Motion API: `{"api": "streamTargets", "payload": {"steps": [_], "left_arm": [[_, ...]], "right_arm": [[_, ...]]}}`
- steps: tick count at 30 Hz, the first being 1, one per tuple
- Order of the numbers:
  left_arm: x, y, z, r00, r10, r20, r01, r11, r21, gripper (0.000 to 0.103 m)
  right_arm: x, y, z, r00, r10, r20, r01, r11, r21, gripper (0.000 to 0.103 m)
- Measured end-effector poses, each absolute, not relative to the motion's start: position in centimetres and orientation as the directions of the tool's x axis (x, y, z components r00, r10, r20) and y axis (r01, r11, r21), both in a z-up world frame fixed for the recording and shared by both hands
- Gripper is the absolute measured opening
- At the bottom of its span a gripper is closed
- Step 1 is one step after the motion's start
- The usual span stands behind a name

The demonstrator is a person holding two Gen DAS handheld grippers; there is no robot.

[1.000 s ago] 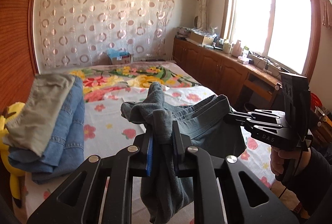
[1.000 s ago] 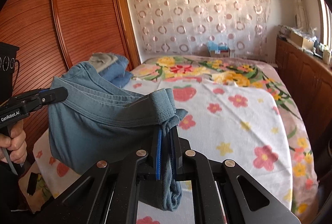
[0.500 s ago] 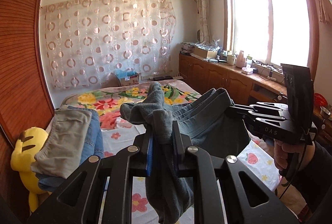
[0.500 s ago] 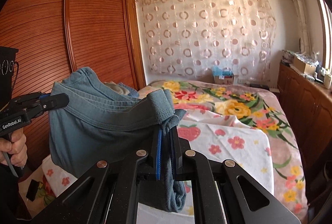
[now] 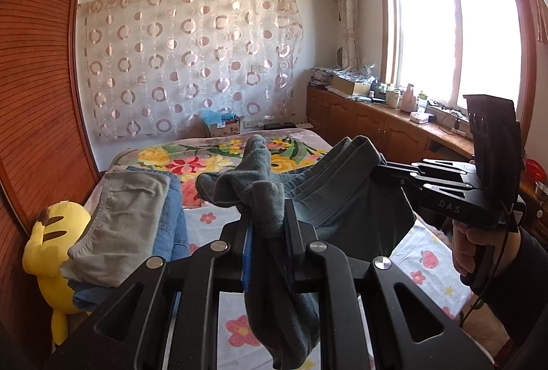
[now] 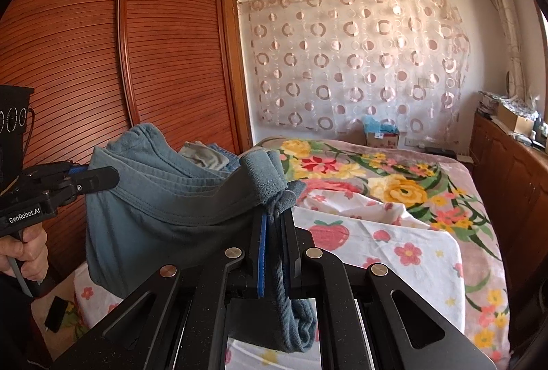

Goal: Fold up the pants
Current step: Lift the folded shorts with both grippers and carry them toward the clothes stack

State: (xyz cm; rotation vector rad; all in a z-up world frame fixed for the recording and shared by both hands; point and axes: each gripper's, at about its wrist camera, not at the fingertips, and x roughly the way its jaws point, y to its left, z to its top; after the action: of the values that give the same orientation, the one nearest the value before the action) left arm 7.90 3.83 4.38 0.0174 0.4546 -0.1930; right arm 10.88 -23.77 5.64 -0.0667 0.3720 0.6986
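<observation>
The blue-grey pants (image 5: 342, 195) are hanging in mid-air in the centre of both views, above the near end of the bed (image 6: 428, 250), strung between the two tools. The left gripper (image 5: 267, 233) is clenching a bunched wad of the cloth at the lower middle of its own view, and the right gripper (image 6: 274, 233) is doing the same in its view, with a short tail drooping below each pair of fingers. Each gripper is also showing at the edge of the other's view, with a hand (image 5: 469, 246) wrapped around its handle.

Judging by this, the fold is only beginning: the garment is gathered and lifted, not yet laid flat, so spreading, doubling over and setting down are all remaining. At the left of the left view, a stack of folded clothes (image 5: 130, 226) is sitting beside a yellow plush toy (image 5: 51, 253) (presumably where this pair is heading).

The fabric is looking soft and thick, sagging in a shallow swag between the grips, with stitched bands running along its upper edge.
</observation>
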Motion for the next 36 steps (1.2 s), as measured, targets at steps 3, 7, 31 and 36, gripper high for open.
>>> {"api": "streamTargets", "payload": {"steps": [3,7,31,36], "left_arm": [[8.3,5.3,4.0,0.885,-0.166,-0.435,0.165,0.985,-0.04,0.016],[8.5,7.1,3.8,0.892,-0.141,-0.429,0.132,0.99,-0.051,0.016],[13.1,17.0,4.6,0.918,0.104,-0.382,-0.133,0.99,-0.049,0.016],[12.3,19.0,2.9,0.913,0.167,-0.372,-0.211,0.974,-0.08,0.016]], "right_arm": [[12.4,-22.6,5.8,0.687,0.63,-0.362,-0.661,0.749,0.048,0.007],[14.6,-21.2,6.3,0.673,0.645,-0.362,-0.686,0.727,0.021,0.007],[30.3,-12.3,8.2,0.545,0.752,-0.371,-0.827,0.556,-0.088,0.007],[33.1,-8.6,7.7,0.496,0.767,-0.408,-0.859,0.501,-0.103,0.007]]}}
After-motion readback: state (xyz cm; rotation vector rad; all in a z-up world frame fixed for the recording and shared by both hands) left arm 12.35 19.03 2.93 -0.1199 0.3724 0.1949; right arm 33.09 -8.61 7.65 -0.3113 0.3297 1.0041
